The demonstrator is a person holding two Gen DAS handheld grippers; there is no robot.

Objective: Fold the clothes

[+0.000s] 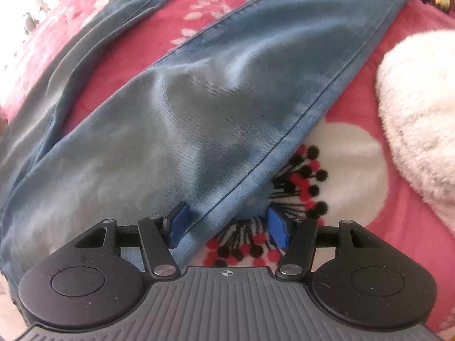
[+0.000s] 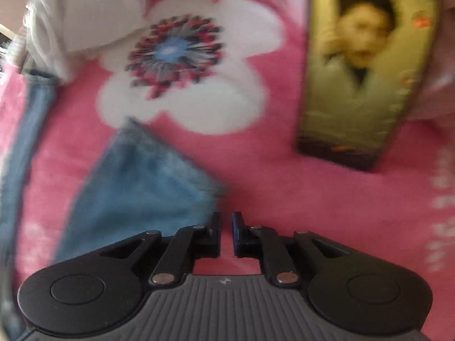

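Black claw point(image 1: 226, 226), blue pads point(image 1: 179, 224)

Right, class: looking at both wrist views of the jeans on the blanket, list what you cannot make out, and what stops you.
- Jeans: waistband end cut off by the left view's edge.
- Seam edge between the left gripper's jaws: the gripper body hides it lower down.
- Phone: right view, motion blur; screen details unreadable.
- White cloth: right view, blurred and cut off at the top.

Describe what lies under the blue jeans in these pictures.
Under the blue jeans lies a pink blanket printed with white flowers. One flower's dotted centre shows beside the seam; the rest of it is covered by denim.
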